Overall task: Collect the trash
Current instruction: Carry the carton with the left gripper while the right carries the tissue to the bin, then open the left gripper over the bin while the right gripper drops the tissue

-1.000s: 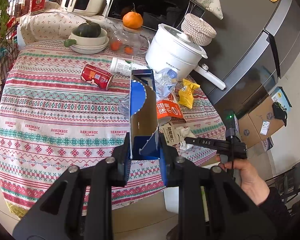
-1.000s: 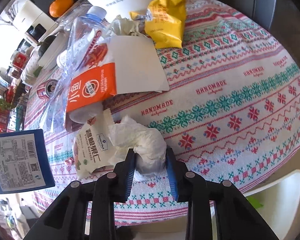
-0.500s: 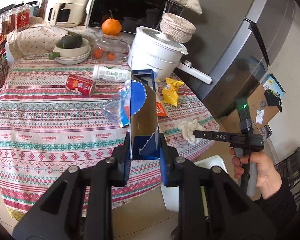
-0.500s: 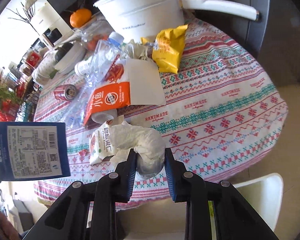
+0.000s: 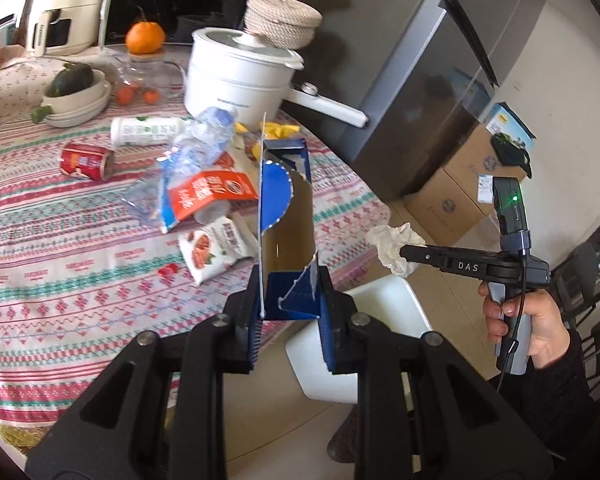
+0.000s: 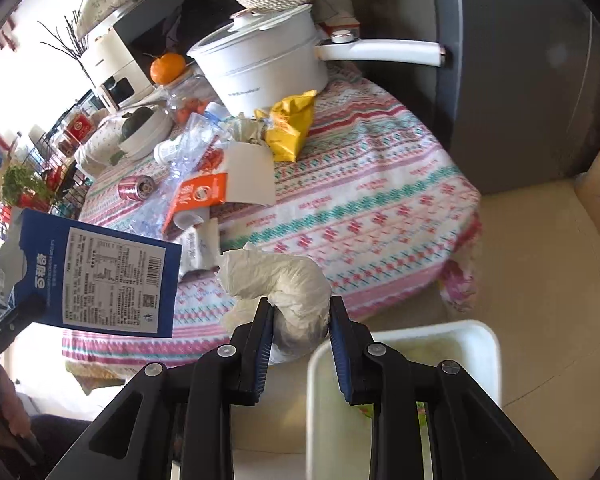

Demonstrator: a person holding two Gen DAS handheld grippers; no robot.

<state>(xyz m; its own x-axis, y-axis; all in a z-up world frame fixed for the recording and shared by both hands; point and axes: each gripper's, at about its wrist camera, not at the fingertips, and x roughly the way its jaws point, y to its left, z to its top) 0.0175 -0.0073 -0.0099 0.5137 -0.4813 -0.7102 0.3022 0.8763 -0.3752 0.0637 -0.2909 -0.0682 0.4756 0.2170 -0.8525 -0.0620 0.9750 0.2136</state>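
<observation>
— Grippers first: what does each one hold?

— Left gripper [image 5: 288, 316] is clamped on the lower end of a blue carton [image 5: 286, 216], torn open at the top, standing upright between the pads. Right gripper [image 6: 300, 340] is closed around a crumpled white tissue [image 6: 284, 284], which bulges out above the fingertips.

— And where are they?

— Both hang off the table's edge. A white bin [image 6: 400, 344] sits on the floor directly under the right gripper; in the left view its rim [image 5: 380, 296] shows just past the carton.

— What is left on the table?

— On the patterned tablecloth [image 5: 60, 248]: a snack packet [image 5: 216, 248] nearest the edge, an orange-and-white bag [image 5: 208, 192], a crushed clear plastic bottle [image 5: 196, 148], a red can [image 5: 86, 160] on its side, a white bottle [image 5: 148, 131] lying down, and a yellow wrapper [image 6: 290, 128] beside the white pot [image 5: 240, 76].
</observation>
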